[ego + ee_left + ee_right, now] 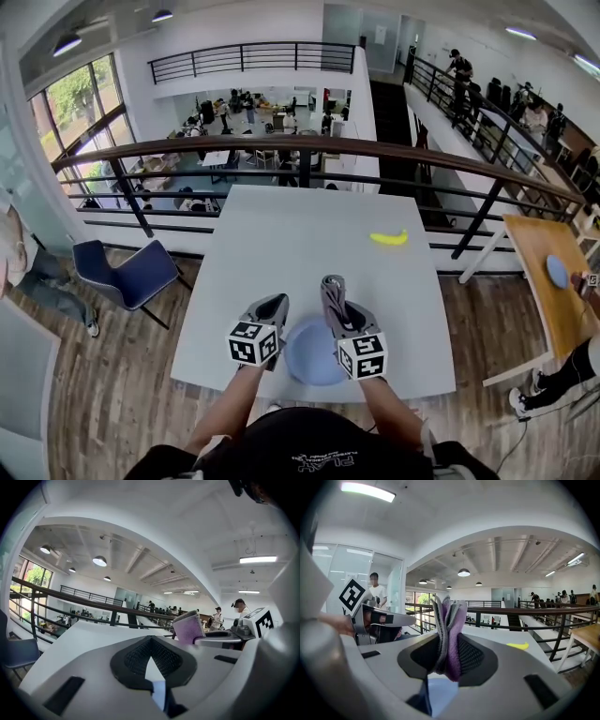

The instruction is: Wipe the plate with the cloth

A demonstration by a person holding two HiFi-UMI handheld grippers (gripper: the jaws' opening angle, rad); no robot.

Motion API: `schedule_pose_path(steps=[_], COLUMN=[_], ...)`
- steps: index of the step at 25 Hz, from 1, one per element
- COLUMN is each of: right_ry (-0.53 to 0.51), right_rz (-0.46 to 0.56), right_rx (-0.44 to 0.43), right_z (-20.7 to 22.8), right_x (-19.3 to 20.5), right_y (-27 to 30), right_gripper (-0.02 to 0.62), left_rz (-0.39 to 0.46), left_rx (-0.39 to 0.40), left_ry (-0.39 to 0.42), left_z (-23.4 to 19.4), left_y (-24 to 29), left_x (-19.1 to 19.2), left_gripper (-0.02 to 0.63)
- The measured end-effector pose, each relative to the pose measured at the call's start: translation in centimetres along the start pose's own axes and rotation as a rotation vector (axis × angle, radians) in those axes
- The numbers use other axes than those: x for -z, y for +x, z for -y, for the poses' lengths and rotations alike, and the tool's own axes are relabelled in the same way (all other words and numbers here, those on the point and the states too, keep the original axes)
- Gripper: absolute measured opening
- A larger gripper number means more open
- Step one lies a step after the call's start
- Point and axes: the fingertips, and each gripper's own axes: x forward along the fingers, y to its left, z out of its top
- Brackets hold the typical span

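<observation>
Purple cloth [451, 620] sits pinched in our right gripper [339, 311]; our left gripper [274, 305] is clenched on nothing. The pale blue plate [309, 358] lies beneath them at the table's [281, 244] near edge.

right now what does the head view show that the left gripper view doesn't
Only the head view: the yellow banana and the person's forearms. Only the left gripper view: the left gripper up close, jaws together. Both: the right gripper clamped on the purple cloth, the white table and the railing.
</observation>
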Motion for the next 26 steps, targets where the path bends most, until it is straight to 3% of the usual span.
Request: schedule_pose_path(steps=[4,13,26], right_ry=[-0.013,0.002,0.006], right_rz=[0.002,0.003,0.029], right_rx=[0.001,0.013,0.020], right_z=[-0.2,0.2,0.0], right_x=[-0.1,0.3,-1.7], right_y=[-0.4,-0.7,-0.2], right_gripper=[0.117,0.117,0.117], left_rz=[0.001,-0.028,-0.025], left_rx=[-0.004,-0.054,-0.057], left_ry=[-0.026,0.018,0.009], left_z=[-0.1,-0.3,-0.5], left_y=[-0.6,-0.9,-1.6], left_x=[-0.2,0.6,0.0], left_gripper=[0.012,0.012,0.012])
